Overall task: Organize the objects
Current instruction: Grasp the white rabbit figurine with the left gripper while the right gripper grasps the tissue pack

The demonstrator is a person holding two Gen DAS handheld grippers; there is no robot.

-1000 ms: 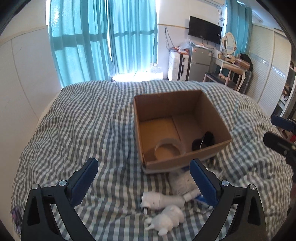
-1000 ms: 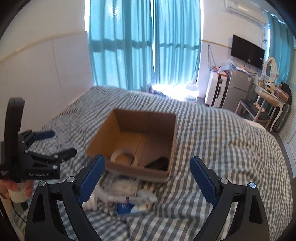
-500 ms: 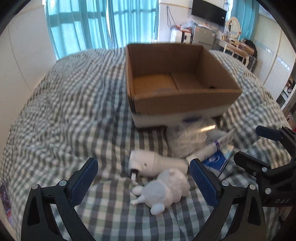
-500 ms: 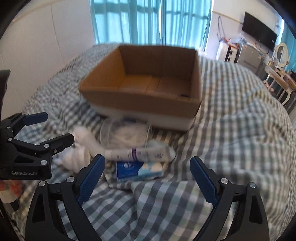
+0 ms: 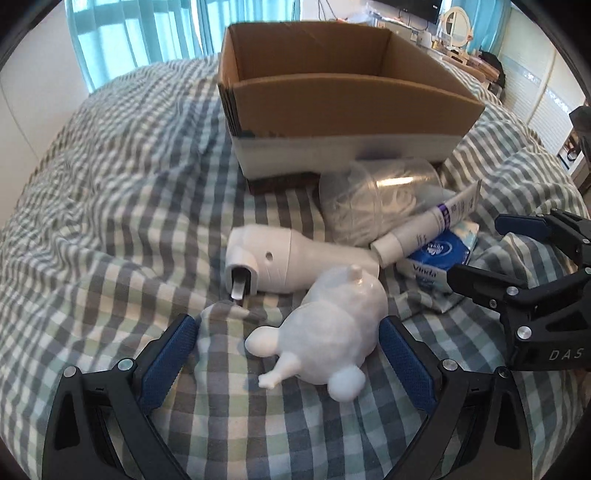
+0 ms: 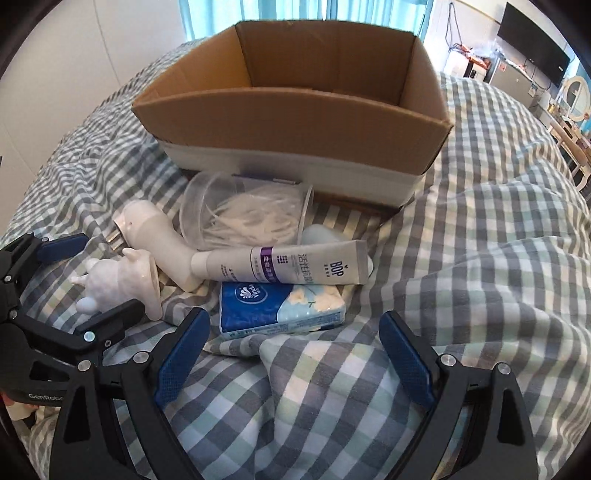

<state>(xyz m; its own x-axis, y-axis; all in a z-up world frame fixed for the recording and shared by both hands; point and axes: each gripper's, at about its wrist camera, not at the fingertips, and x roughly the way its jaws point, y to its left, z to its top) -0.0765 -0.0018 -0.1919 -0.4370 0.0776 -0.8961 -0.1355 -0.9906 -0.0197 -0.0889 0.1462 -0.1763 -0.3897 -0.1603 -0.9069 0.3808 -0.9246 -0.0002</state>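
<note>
A pile lies on the checked bed before an open cardboard box (image 5: 343, 99) (image 6: 295, 110). A white animal figurine (image 5: 332, 328) (image 6: 118, 284) sits between the open jaws of my left gripper (image 5: 291, 354), its right side close to the right pad. Behind it lie a white plug-in device (image 5: 288, 262) (image 6: 155, 236), a clear plastic tub of white sticks (image 5: 376, 203) (image 6: 247, 218), a white tube (image 5: 428, 225) (image 6: 288, 266) and a blue tissue pack (image 5: 439, 258) (image 6: 280, 306). My right gripper (image 6: 295, 354) is open and empty, just in front of the tissue pack.
The checked duvet (image 6: 480, 221) is rumpled, with a raised fold to the right of the pile. The right gripper's body (image 5: 535, 280) stands at the right of the left wrist view. Teal curtains (image 5: 147, 33) and furniture are behind the bed.
Both grippers have come down and forward to the pile. The figurine now lies between the left jaws and the tissue pack is just ahead of the right jaws. Both stay open.
</note>
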